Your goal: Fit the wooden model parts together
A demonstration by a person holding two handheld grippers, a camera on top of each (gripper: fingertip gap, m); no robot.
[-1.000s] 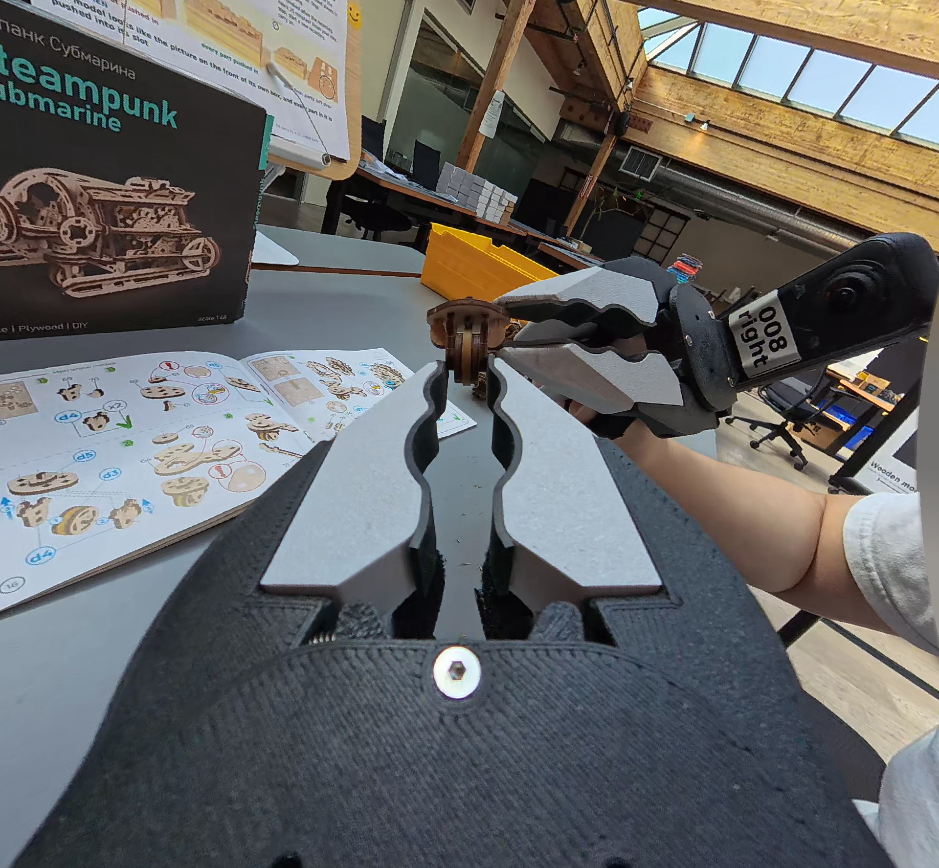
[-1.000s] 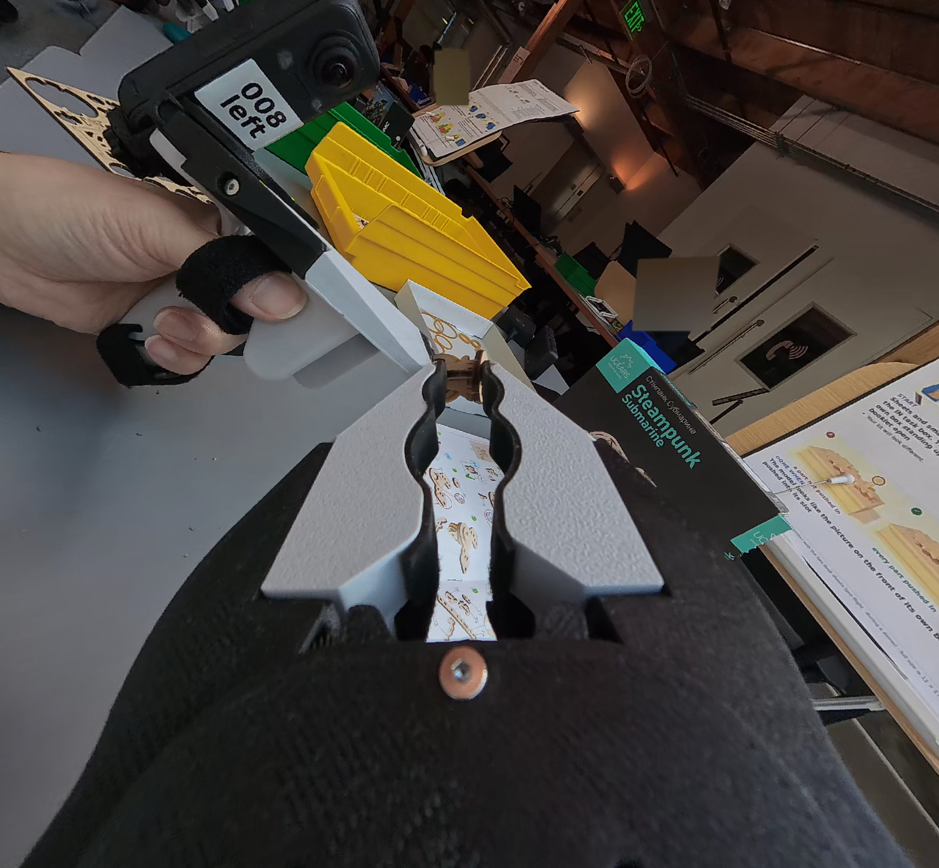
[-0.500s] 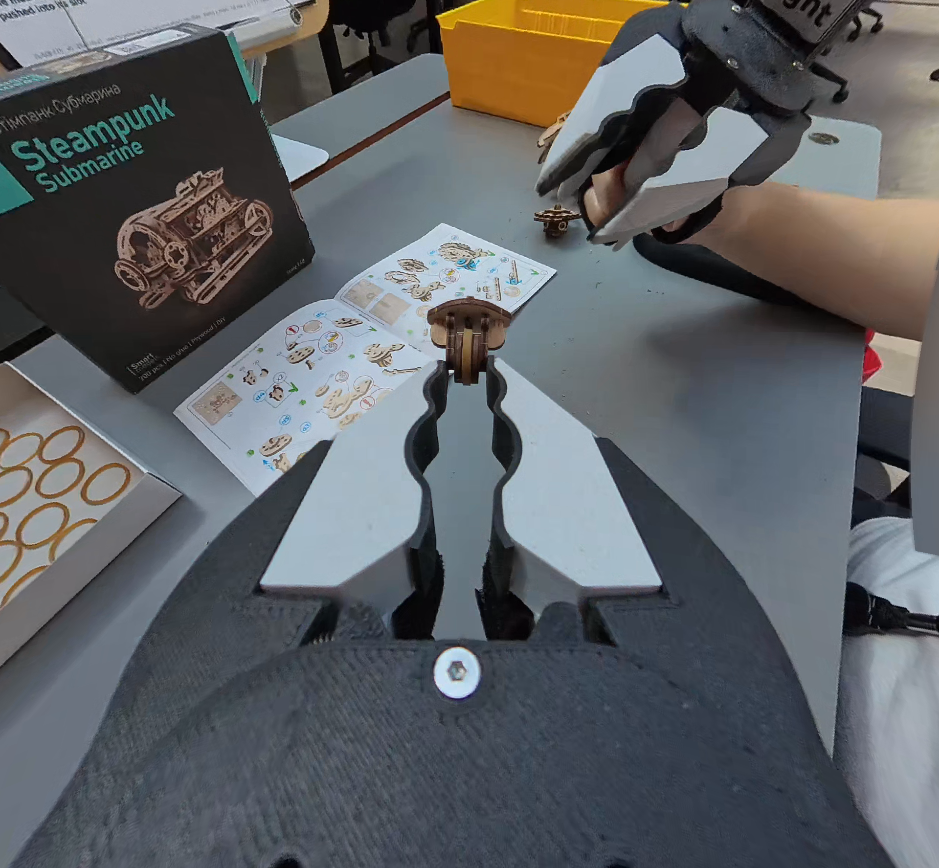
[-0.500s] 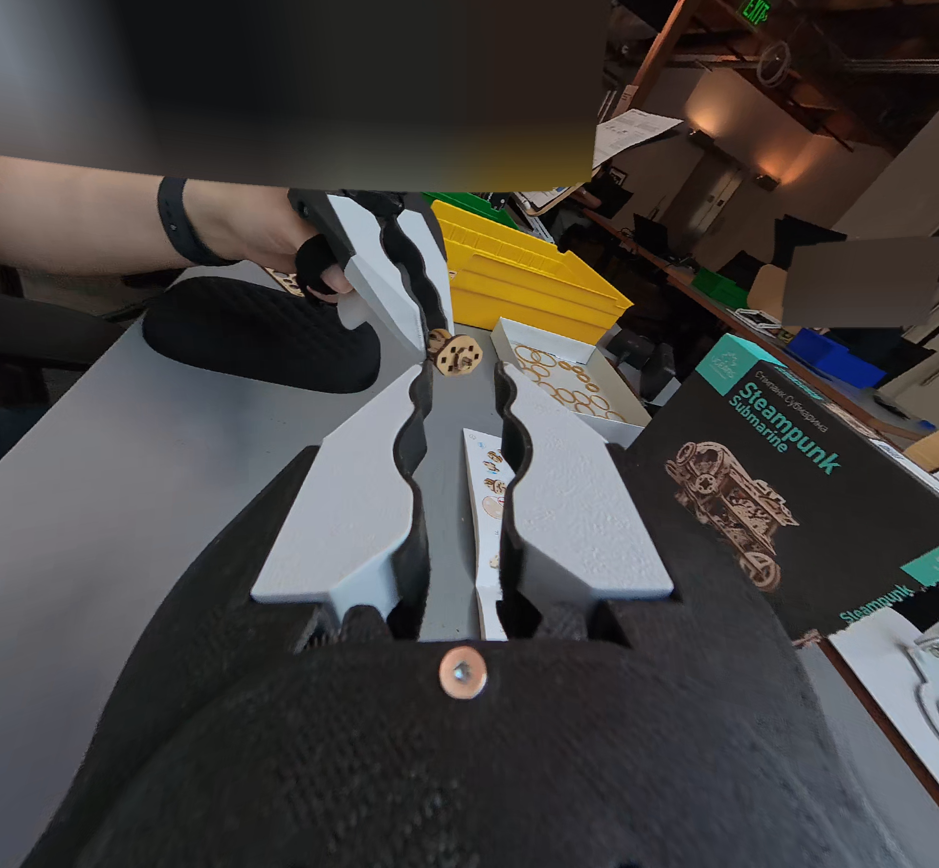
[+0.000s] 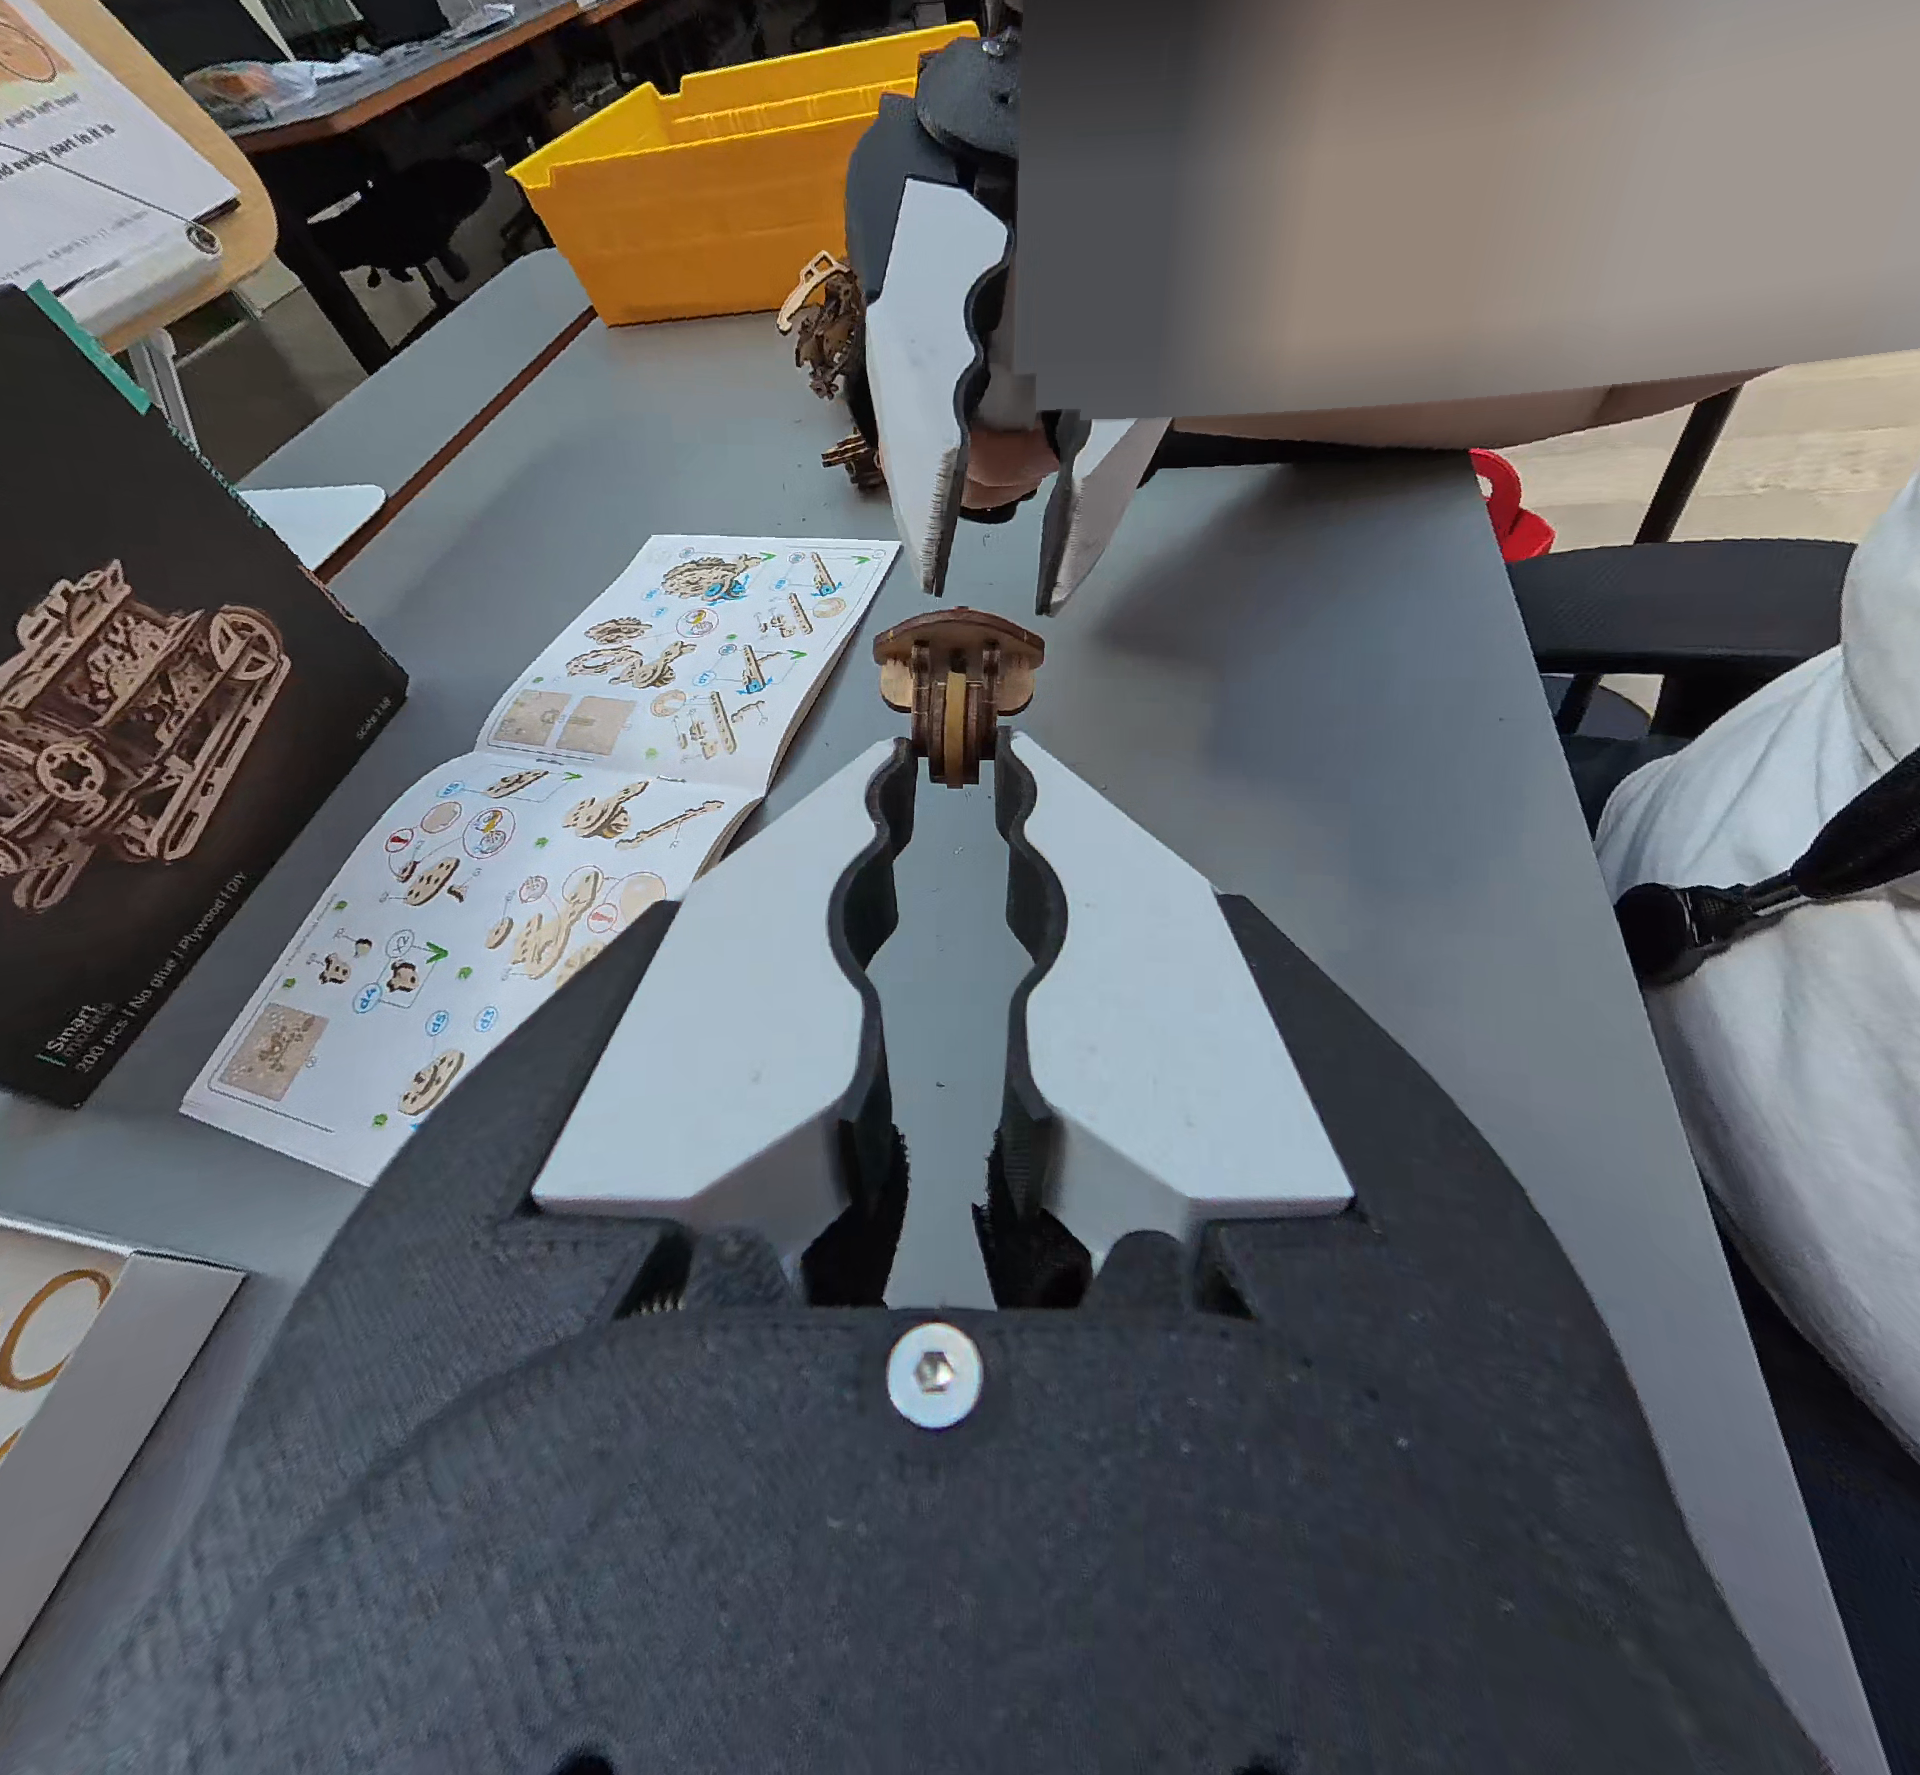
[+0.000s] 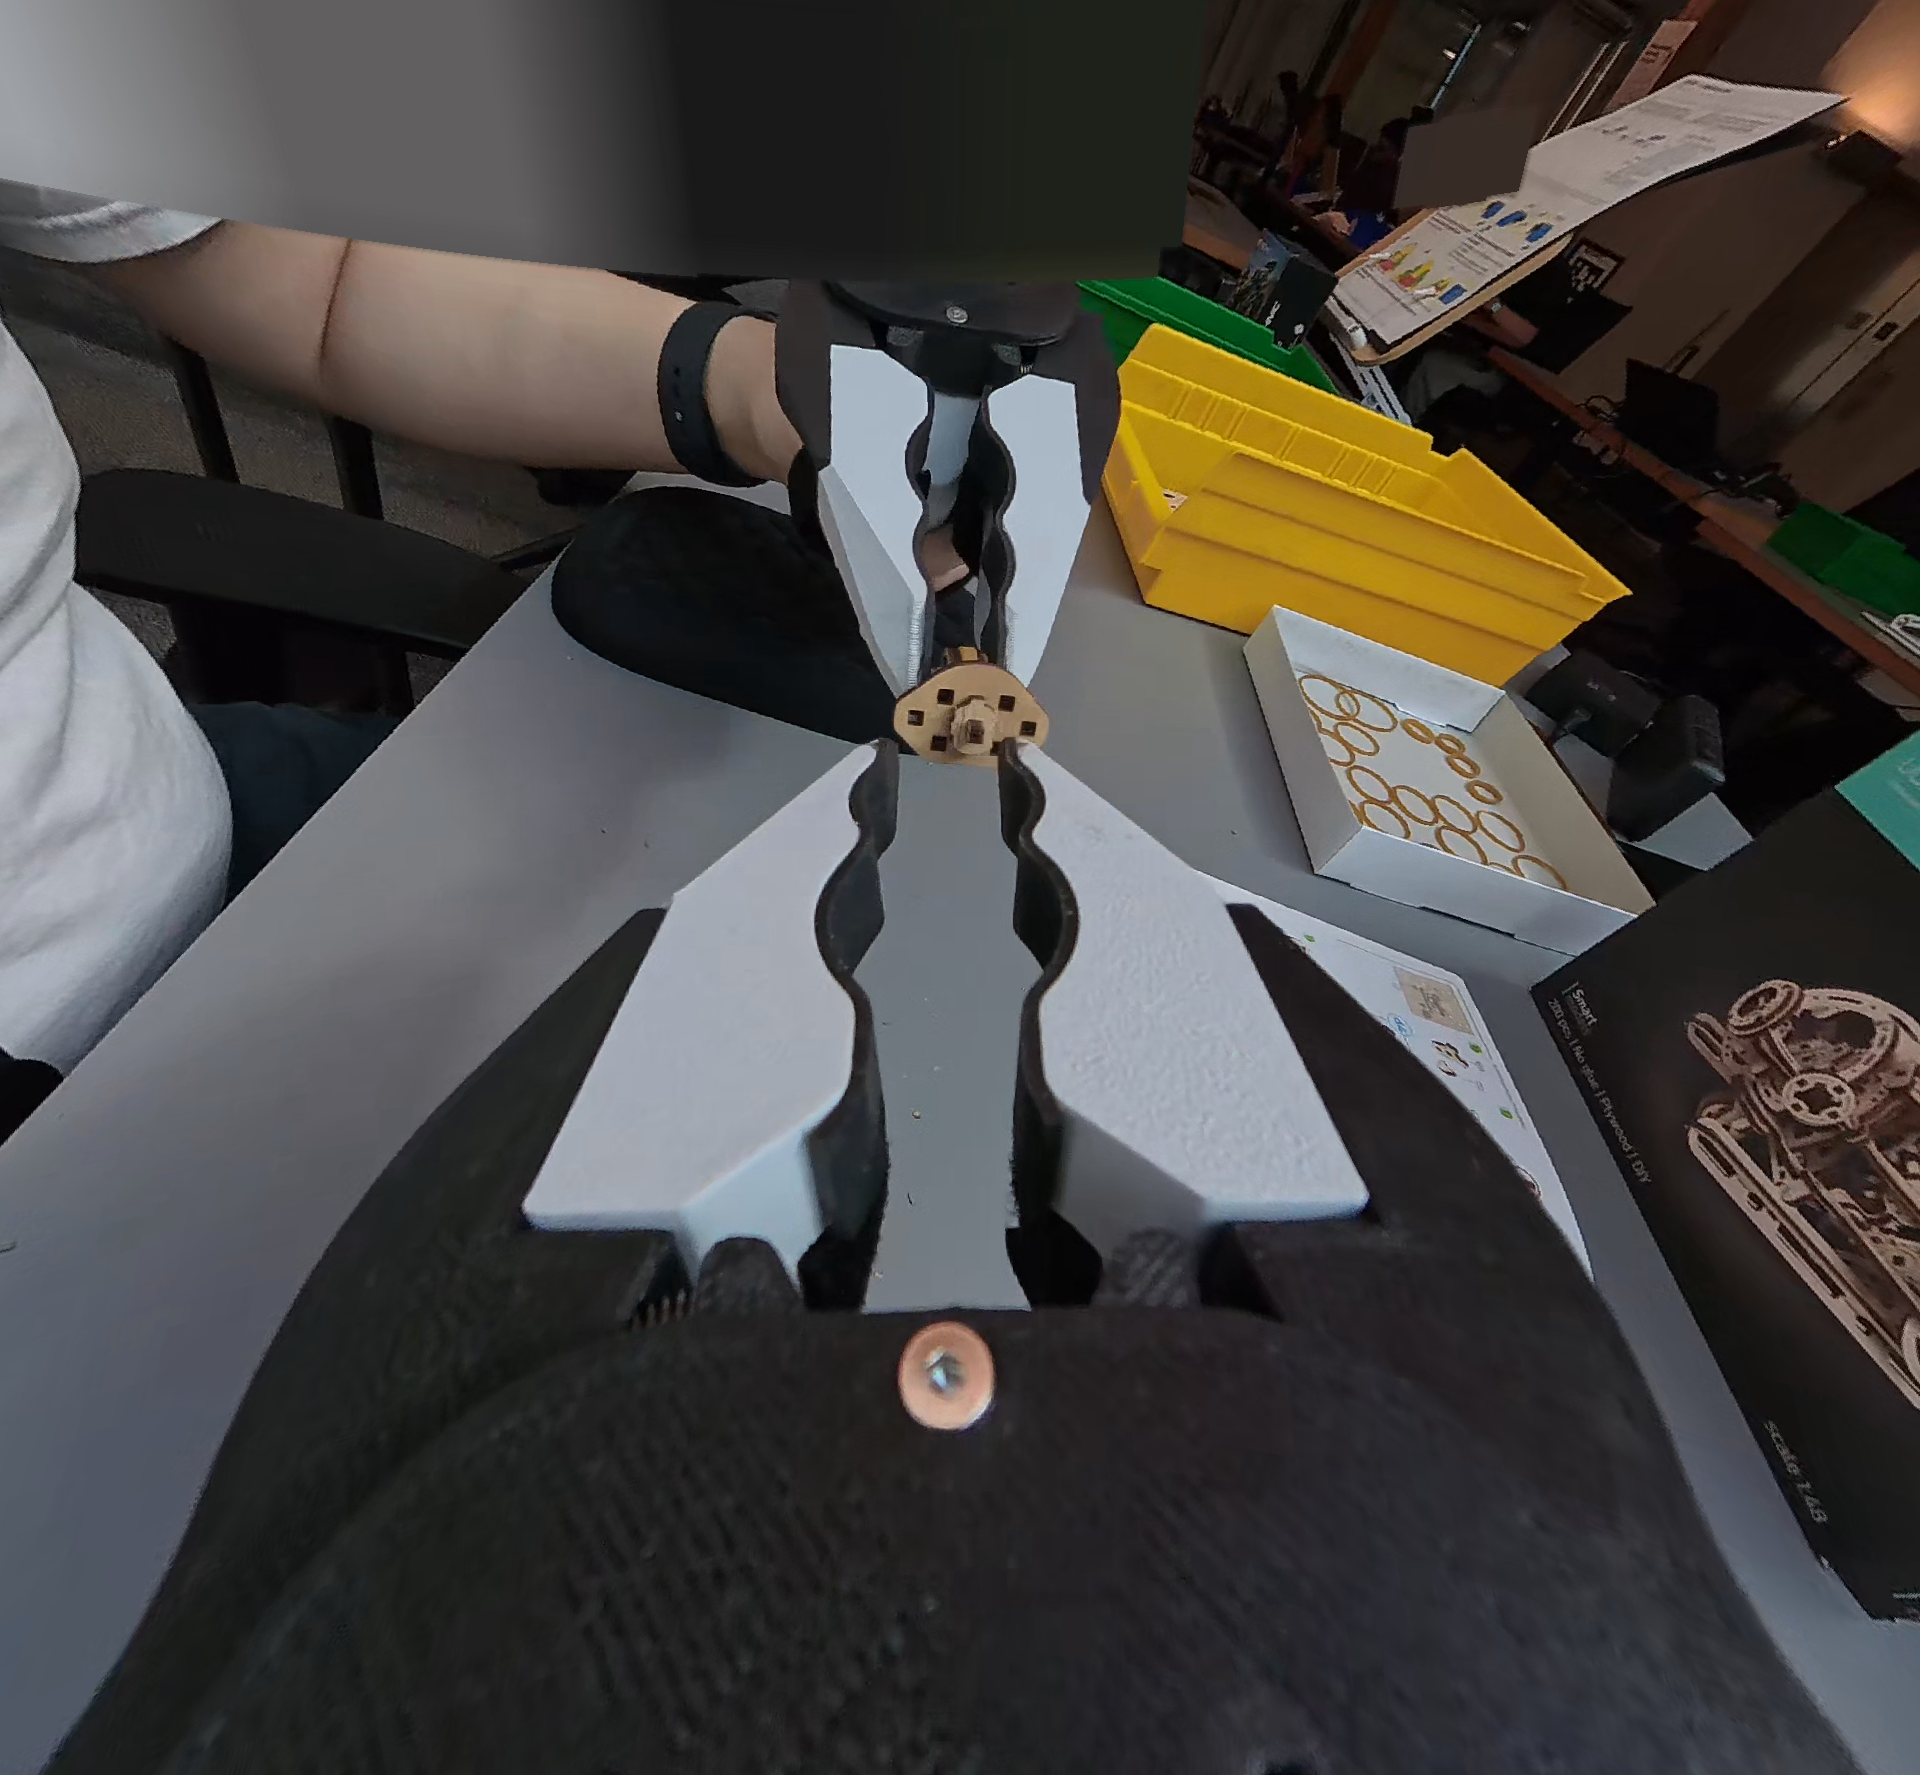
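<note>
My left gripper [image 5: 956, 754] is shut on a small wooden sub-assembly [image 5: 956, 681], a flat oval plate on a stack of discs, held above the grey table [image 5: 1299, 790]. My right gripper [image 5: 992, 587] points straight at it from the far side, jaws a little apart and empty, tips just short of the plate. In the right wrist view the plate [image 6: 966, 723] faces me, with square holes and a centre peg. It sits between my right gripper's tips [image 6: 948, 761], with the left gripper [image 6: 958, 655] behind it.
Another wooden sub-assembly [image 5: 826, 333] and a small piece [image 5: 852, 458] lie near the yellow bin [image 5: 727, 198]. An open instruction booklet [image 5: 582, 821] and the black kit box [image 5: 125, 738] lie to the left. A white tray of wooden rings [image 6: 1434, 790] stands beside the bin. Less than 4 cm separates the two grippers' tips.
The right gripper has swung down from up and to the right and now faces the left gripper tip to tip. The left gripper still holds the wooden sub-assembly.
</note>
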